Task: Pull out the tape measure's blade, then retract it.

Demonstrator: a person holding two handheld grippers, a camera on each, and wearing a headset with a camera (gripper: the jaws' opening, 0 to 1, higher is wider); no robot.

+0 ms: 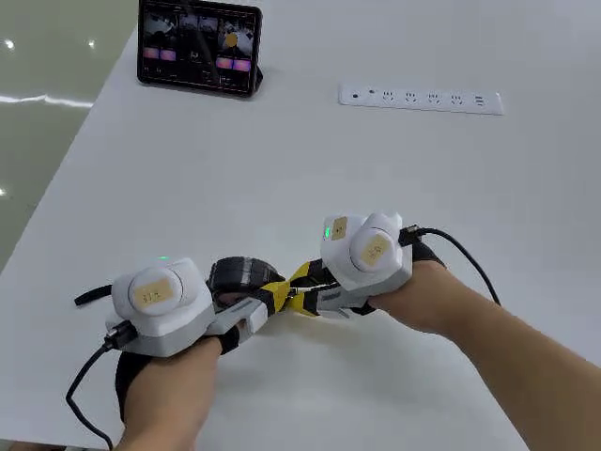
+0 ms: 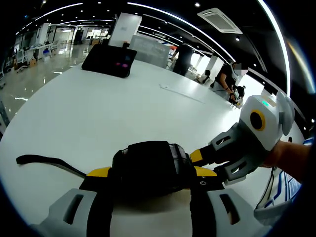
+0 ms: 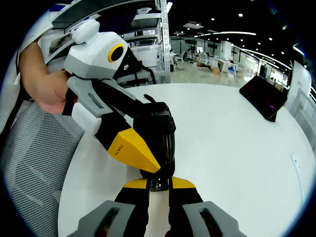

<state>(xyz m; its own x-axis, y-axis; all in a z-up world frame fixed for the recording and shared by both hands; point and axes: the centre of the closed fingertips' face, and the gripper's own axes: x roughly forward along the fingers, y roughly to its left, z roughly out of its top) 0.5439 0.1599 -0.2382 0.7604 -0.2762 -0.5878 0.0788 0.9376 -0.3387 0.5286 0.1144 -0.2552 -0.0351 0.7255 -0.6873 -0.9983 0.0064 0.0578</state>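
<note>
Where the white desk [image 1: 282,169] nears 6 o'clock in the head view, black tape measure [image 2: 150,163] lies, left gripper [image 2: 150,174] jaws clamping its case, right gripper [image 3: 159,184] jaws pinched closed at its mouth; tablet [image 1: 199,45] at 11 o'clock, power strip [image 1: 421,98] at 1 o'clock.

Cannot read a single word or number anywhere. Can make out a line of small dark print on the yellow fingertip [image 3: 132,147] of the left tool [image 1: 255,289] in the right gripper view, but cannot spell it out. Can see faint marks on the tan sticker [image 1: 152,293] atop the left tool and on the tan stickers [image 1: 376,249] atop the right tool [image 1: 299,289] in the head view; too blurred to read. Can see coloured tiles on the tablet screen [image 1: 199,45], without legible lettering.
</note>
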